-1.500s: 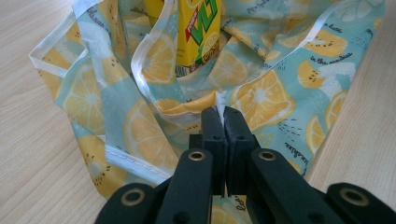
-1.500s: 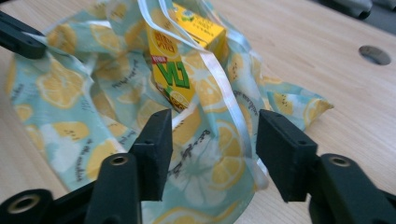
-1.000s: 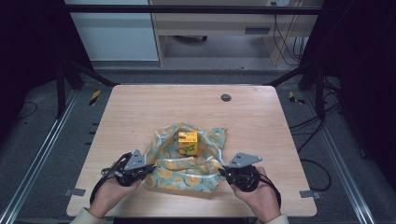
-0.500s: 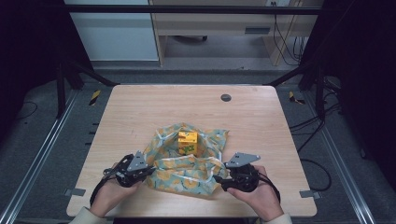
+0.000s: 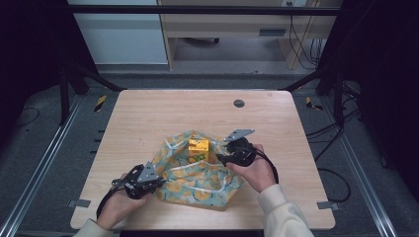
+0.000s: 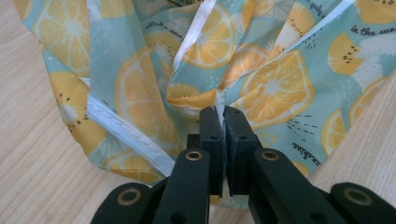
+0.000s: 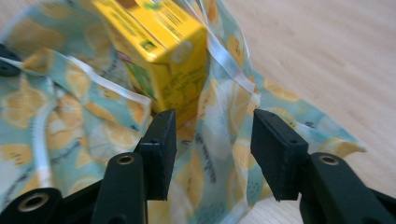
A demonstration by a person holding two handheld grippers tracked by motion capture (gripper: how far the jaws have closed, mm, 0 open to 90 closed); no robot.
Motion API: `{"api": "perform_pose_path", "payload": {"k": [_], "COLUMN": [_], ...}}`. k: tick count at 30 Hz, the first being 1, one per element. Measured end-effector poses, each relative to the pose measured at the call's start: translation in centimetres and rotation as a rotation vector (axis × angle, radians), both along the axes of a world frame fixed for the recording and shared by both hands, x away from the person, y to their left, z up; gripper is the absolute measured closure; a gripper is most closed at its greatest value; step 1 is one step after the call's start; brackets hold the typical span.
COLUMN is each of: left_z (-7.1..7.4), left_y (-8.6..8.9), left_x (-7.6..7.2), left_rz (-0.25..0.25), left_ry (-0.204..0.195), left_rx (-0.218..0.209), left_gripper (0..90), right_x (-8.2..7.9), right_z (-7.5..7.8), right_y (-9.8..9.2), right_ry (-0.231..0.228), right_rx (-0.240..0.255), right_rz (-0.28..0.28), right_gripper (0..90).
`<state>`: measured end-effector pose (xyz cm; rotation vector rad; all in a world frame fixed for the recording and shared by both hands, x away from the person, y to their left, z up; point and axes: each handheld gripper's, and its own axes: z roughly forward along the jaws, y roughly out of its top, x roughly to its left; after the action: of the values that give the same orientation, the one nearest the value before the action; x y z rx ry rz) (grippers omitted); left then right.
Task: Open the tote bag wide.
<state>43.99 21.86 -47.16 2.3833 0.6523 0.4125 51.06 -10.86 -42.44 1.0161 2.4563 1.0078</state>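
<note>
From above, a yellow carton [image 5: 198, 147] stands upright on a lemon-print cloth [image 5: 197, 180], the right gripper [image 5: 223, 157] just beside it and nearer than the left gripper [image 5: 154, 180]. The left gripper's view shows its jaws pinching a cloth fold. In the blurred right gripper view, the jaws gape apart, the carton apparently straight ahead.

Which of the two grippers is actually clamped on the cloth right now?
The left gripper: its jaws pinch the lemon-print cloth. The right gripper stands open beside the yellow carton.

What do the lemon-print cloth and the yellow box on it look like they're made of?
The cloth looks like thin woven fabric, perhaps slightly slick: it gathers into soft folds and has a stitched white hem. The yellow box looks like printed coated carton, with sharp creased edges and a faint sheen.
</note>
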Motion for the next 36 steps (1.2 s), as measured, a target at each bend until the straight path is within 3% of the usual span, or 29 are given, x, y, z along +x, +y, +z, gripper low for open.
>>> {"api": "perform_pose_path", "payload": {"k": [1, 2, 6, 11, 15, 17, 22, 25, 27, 28, 29, 30, 31, 33, 35, 36], "left_z": [0.0, 0.0, 0.0, 0.2, -0.1, -0.4, -0.8, -0.7, -0.2, -0.2, 0.3, 0.3, 1.1, 1.5, 2.4, 3.0], "left_y": [0.0, -0.1, -0.6, -1.3, -1.7, -1.6, -1.7, -1.8, -1.7, -1.7, -1.6, -1.6, -1.3, -1.2, -0.9, -0.8], "left_x": [0.0, 0.0, -0.2, -0.4, -0.4, -0.2, -0.1, -0.2, -0.4, -0.4, -0.6, -0.6, -0.8, -0.9, -1.1, -1.1], "left_rz": [-0.002, -0.003, -0.014, -0.031, -0.037, -0.035, -0.028, -0.034, -0.018, -0.018, -0.005, -0.005, 0.014, 0.018, 0.034, 0.038], "left_ry": [0.002, 0.002, 0.006, -0.006, 0.006, 0.019, 0.040, 0.026, -0.012, -0.012, -0.045, -0.045, -0.075, -0.085, -0.104, -0.117], "left_rx": [0.001, 0.003, -0.016, -0.022, -0.002, 0.004, 0.025, 0.023, -0.008, -0.008, -0.034, -0.034, -0.059, -0.076, -0.125, -0.143], "left_gripper": [87.5, 87.6, 87.8, 87.9, 87.8, 87.8, 87.7, 86.6, 78.8, 75.0, 70.3, 65.6, 62.7, 58.9, 54.8, 54.8], "right_x": [0.4, 1.0, 2.2, 4.0, 5.5, 6.8, 7.5, 7.6, 7.1, 7.1, 6.6, 6.6, 5.9, 5.5, 3.8, 3.8], "right_z": [-0.3, -0.5, 0.3, 1.9, 1.8, 0.4, -1.7, -2.5, -1.9, -1.9, -0.8, -0.8, 0.4, 1.0, 2.7, 2.7], "right_y": [0.1, 0.2, 0.1, 0.4, 0.8, 1.1, 1.4, 1.2, 1.0, 1.0, 0.8, 0.8, 0.6, 0.5, 0.3, 0.3], "right_ry": [0.011, 0.023, 0.001, -0.036, -0.024, 0.028, 0.092, 0.109, 0.070, 0.070, 0.024, 0.024, -0.020, -0.037, -0.085, -0.085], "right_rx": [-0.005, -0.021, -0.008, 0.017, 0.026, 0.020, -0.019, -0.018, 0.000, 0.000, 0.011, 0.011, 0.025, 0.028, 0.022, 0.022], "right_rz": [0.006, 0.001, -0.015, -0.038, -0.051, -0.073, -0.083, -0.090, -0.093, -0.093, -0.104, -0.104, -0.106, -0.099, -0.102, -0.102], "right_gripper": [58.0, 71.9, 88.1, 89.5, 89.5, 89.5, 89.2, 86.2, 75.7, 75.7, 60.7, 60.7, 53.9, 49.5, 39.9, 39.9]}}
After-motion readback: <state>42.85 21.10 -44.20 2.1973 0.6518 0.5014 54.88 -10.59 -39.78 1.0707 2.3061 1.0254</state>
